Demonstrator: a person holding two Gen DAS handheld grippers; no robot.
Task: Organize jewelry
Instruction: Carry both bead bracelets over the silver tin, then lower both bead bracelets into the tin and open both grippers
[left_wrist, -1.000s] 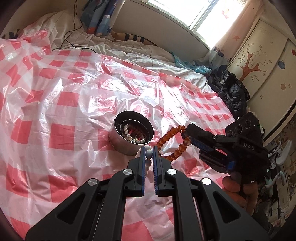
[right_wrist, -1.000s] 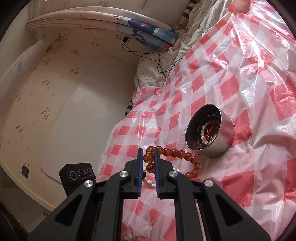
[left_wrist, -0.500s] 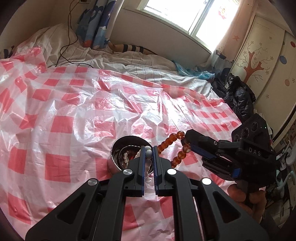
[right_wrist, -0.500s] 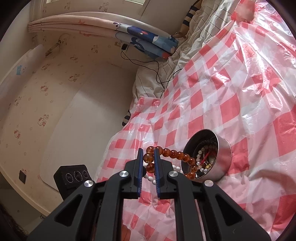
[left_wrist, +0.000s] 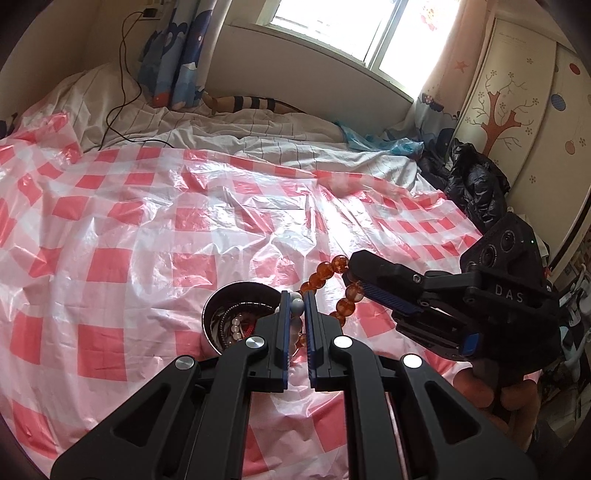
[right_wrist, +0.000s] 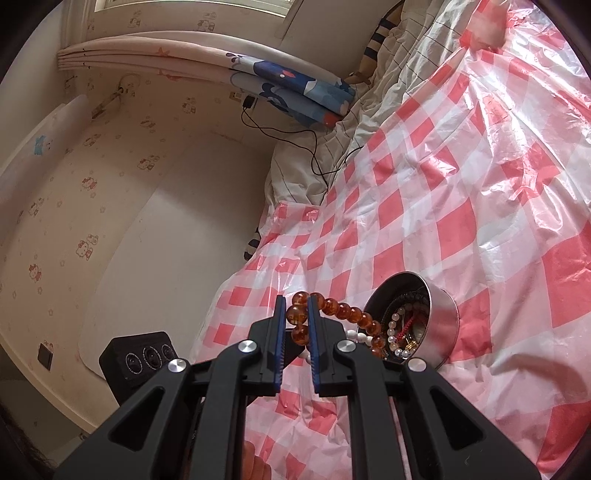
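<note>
A round steel tin (left_wrist: 236, 295) (right_wrist: 441, 314) holding several bracelets sits on the red-checked plastic sheet. My left gripper (left_wrist: 296, 301) is shut on a white pearl bracelet (left_wrist: 296, 306), held just right of the tin's rim. My right gripper (right_wrist: 297, 308) is shut on an amber bead bracelet (right_wrist: 351, 314), whose loop hangs toward the tin's mouth. In the left wrist view the right gripper (left_wrist: 354, 275) holds the amber beads (left_wrist: 325, 275) to the right of the tin. White pearls (right_wrist: 360, 336) show under the amber strand.
The checked sheet (left_wrist: 147, 240) covers a bed with rumpled white bedding (left_wrist: 258, 136) at the far side. A black cable (left_wrist: 122, 92) trails from the wall. A black jacket (left_wrist: 476, 184) lies by a wardrobe (left_wrist: 517, 110) at right.
Both grippers have lifted with their bracelets and moved over toward the tin. The tin now lies closer to my fingers in both views.
</note>
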